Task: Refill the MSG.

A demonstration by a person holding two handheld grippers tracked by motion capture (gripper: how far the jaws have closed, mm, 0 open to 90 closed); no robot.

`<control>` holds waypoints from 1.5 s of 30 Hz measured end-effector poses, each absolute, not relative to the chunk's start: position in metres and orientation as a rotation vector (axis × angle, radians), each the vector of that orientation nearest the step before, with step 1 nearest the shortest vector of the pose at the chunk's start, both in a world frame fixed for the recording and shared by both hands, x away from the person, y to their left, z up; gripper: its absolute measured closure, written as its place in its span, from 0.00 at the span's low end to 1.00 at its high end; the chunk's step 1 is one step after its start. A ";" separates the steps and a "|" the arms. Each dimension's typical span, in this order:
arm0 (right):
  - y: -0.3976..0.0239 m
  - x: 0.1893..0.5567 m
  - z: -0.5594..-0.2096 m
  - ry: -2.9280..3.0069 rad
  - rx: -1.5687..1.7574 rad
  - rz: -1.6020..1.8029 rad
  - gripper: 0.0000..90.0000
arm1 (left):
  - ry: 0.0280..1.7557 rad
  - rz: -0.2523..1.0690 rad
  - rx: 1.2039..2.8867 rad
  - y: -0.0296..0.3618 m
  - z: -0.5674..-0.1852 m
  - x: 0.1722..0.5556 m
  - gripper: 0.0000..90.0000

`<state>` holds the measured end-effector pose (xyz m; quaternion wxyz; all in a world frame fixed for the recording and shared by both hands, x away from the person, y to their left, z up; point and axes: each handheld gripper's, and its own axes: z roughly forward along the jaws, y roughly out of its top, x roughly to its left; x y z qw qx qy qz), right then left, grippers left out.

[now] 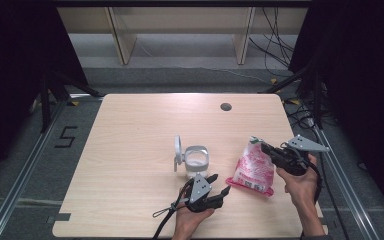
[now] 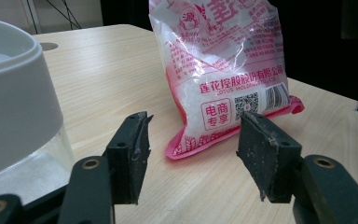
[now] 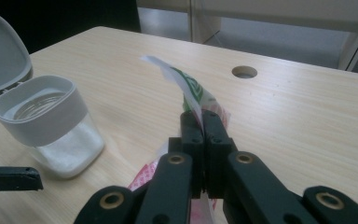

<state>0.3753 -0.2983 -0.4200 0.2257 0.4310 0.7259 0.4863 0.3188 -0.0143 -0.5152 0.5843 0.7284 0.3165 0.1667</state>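
pinching the pink bag (image 1: 253, 170) top, right gripper (image 1: 265, 147) fingers clenched; left gripper (image 1: 219, 184) fingers released, seemingly beside the container (image 1: 196, 161).

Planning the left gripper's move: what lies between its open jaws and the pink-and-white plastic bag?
Only bare wooden table lies between left gripper and bag, in its own view.

Pink-printed bag (image 1: 254, 167) and lidded jar (image 1: 196, 161) on the table

The bag stood upright, holding white crystals; the clear jar stood just left, white lid (image 1: 178, 148) flipped open.
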 end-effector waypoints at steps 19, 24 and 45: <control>-0.310 0.386 -0.449 2.005 1.279 1.235 1.00 | 0.758 0.388 1.697 -0.009 -0.516 0.318 0.47; -0.312 0.386 -0.451 1.999 1.282 1.235 0.98 | 0.761 0.384 1.703 -0.008 -0.517 0.319 0.47; -0.324 0.383 -0.464 1.935 1.455 1.153 0.73 | 0.772 0.398 1.729 0.002 -0.518 0.320 0.45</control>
